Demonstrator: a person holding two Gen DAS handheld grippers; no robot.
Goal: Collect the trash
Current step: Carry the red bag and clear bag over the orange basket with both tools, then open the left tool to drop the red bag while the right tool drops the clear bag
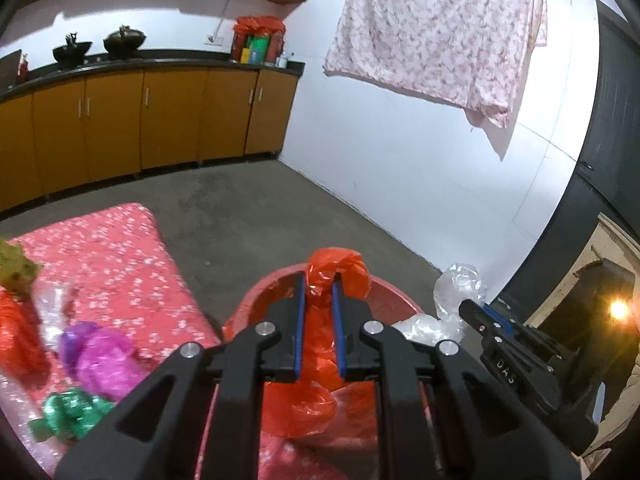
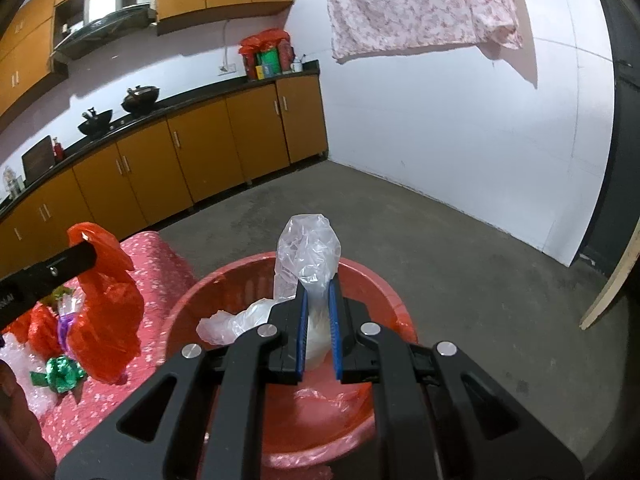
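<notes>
Our left gripper (image 1: pixel 319 294) pinches a red bag (image 1: pixel 320 320) over the red tub (image 1: pixel 256 292). Our right gripper (image 2: pixel 318 294) pinches a clear bag (image 2: pixel 306 252), maybe above the tub's middle.

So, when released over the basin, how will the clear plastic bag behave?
The clear plastic bag, pinched in the right gripper, looks crumpled and limp, so probably floppy and very light. It may drift or cling rather than drop straight into the red basin.
</notes>
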